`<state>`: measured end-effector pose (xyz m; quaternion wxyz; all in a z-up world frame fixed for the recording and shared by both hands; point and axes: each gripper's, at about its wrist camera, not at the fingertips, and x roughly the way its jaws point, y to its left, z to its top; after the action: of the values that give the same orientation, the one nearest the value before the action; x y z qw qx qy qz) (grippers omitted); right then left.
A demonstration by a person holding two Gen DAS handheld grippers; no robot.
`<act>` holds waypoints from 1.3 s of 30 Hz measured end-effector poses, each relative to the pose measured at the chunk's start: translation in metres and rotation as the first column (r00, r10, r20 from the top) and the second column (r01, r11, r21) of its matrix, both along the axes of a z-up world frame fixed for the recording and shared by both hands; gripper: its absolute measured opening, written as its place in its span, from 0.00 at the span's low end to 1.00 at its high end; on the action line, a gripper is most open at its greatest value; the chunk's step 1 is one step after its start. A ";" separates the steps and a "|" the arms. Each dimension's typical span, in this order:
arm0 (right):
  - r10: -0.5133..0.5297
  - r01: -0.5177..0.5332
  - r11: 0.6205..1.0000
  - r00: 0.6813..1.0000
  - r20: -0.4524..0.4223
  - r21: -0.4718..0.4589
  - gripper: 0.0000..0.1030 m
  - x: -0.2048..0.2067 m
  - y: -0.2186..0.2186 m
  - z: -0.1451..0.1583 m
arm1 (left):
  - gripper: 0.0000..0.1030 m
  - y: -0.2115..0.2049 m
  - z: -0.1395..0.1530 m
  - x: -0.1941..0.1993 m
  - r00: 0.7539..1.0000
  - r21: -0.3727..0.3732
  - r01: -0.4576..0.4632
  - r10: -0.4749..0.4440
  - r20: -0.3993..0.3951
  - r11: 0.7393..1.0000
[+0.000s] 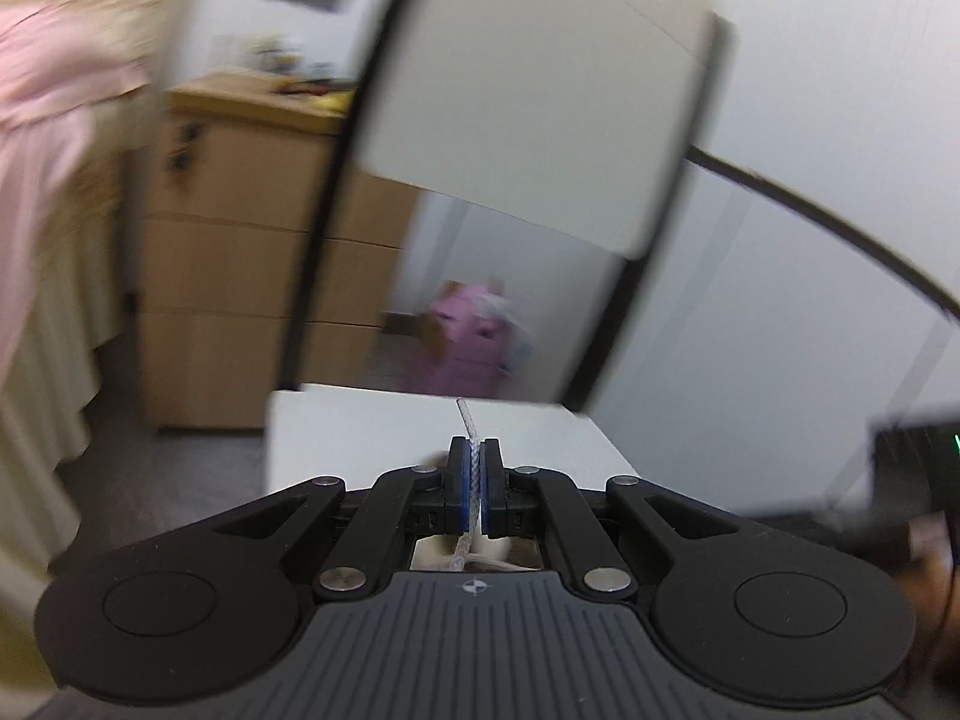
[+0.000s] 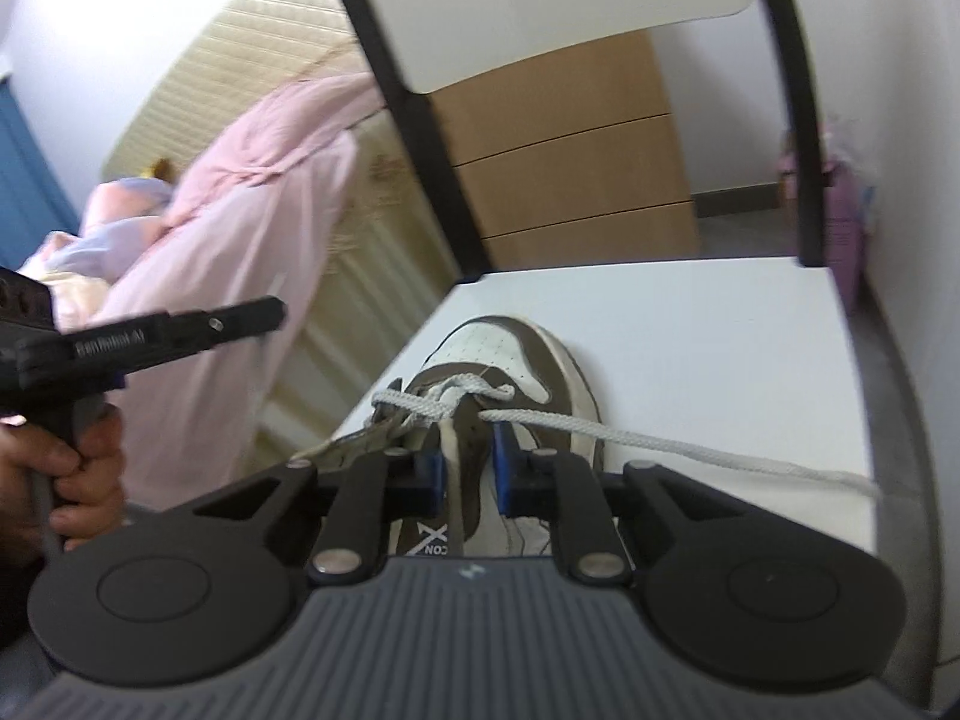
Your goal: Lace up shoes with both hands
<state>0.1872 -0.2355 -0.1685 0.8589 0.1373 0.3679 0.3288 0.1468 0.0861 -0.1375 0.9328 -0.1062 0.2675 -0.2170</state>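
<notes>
Right up close in the left wrist view, the left gripper [image 1: 474, 474] has its jaws pressed tight on a white lace [image 1: 475, 468]. One end of the lace pokes out past the blue pads [image 1: 462, 474] toward the white seat [image 1: 360, 438] of a chair. The other end hangs down behind the jaws.

Close in the right wrist view, the right gripper [image 2: 469, 471] sits over a brown and white shoe [image 2: 510, 360]. Its jaws are narrow, with a gap left between them. The edge of the shoe's opening stands in that gap. I cannot tell if the pads press on it.

The shoe rests on the white seat [image 2: 720, 348], near its left edge, with its toe pointing away from the camera. A white lace [image 2: 600, 429] crosses over the top of the shoe. One long end runs off to the right across the seat and reaches its edge.

On the left of this view, a hand [image 2: 72, 468] holds the handle of the left gripper [image 2: 264, 315], which is up off the seat, beside the shoe.

Behind the chair are a wooden drawer chest [image 2: 570, 144] and some pink cloth [image 2: 240, 240].
</notes>
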 end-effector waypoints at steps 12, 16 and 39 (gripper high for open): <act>-0.098 0.208 0.907 0.950 -0.298 0.365 0.27 0.008 -0.034 -0.030 | 0.04 -0.059 -0.015 -0.022 0.958 0.287 0.268 -0.286 0.023 0.920; -0.128 0.385 0.764 0.877 -0.463 0.518 0.28 -0.001 -0.051 -0.051 | 0.04 -0.073 -0.017 -0.029 0.941 0.401 0.288 -0.334 0.049 0.870; -0.100 0.446 0.701 0.834 -0.542 0.557 0.29 0.001 -0.057 -0.067 | 0.02 -0.122 -0.042 -0.041 0.816 0.748 0.344 -0.575 0.061 0.567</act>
<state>0.1880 -0.2928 -0.2359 0.6760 0.5636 0.3986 0.2577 0.1062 -0.0358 -0.1790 0.8375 0.3682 0.2041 -0.3483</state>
